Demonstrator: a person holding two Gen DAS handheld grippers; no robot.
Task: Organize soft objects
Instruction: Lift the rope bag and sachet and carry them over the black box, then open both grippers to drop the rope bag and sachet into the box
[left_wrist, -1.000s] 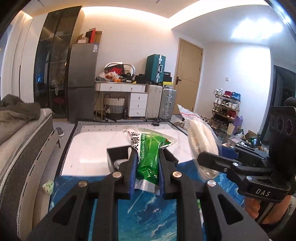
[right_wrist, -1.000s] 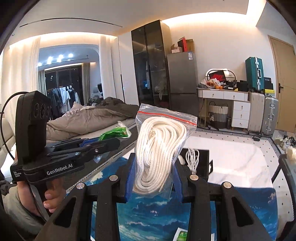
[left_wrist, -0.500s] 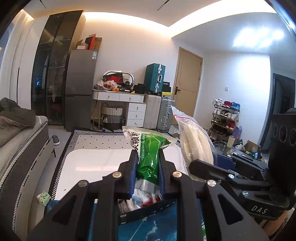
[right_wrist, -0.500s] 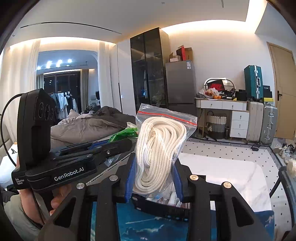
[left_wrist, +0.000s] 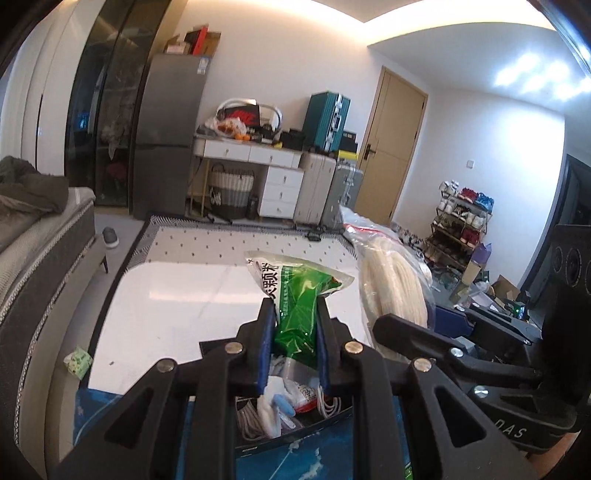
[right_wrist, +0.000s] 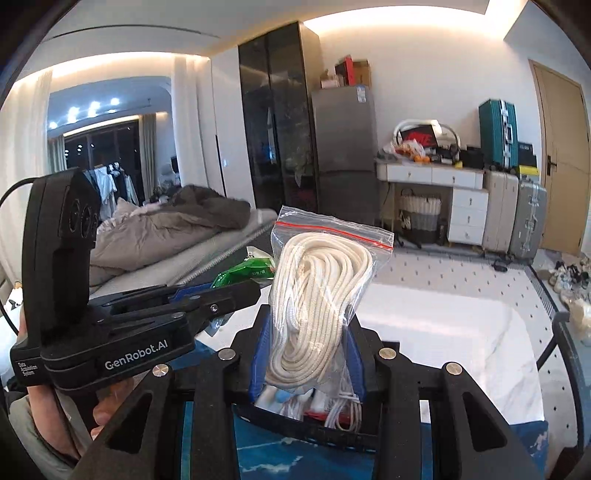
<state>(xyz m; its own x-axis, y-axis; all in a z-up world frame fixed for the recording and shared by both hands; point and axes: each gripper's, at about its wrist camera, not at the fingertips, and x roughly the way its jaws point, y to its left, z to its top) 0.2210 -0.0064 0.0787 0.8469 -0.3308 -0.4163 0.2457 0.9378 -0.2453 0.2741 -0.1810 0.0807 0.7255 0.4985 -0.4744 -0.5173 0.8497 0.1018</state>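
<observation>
Here, the left claw (left_wrist: 293, 332) pinches a green packet (left_wrist: 295, 306) and the right claw (right_wrist: 306, 354) a bagged white rope (right_wrist: 317, 295), both held above an open box (left_wrist: 291, 410), apparently of cables, on the white surface (left_wrist: 184, 295).

A white-walled bedroom under cove lighting: grey fridge (left_wrist: 168, 136) and black glass cabinet (right_wrist: 280, 122) on the far wall, white dresser (left_wrist: 255, 173), suitcases (left_wrist: 328, 192), wooden door (left_wrist: 391, 147), unmade bed (right_wrist: 162, 236) at left
</observation>
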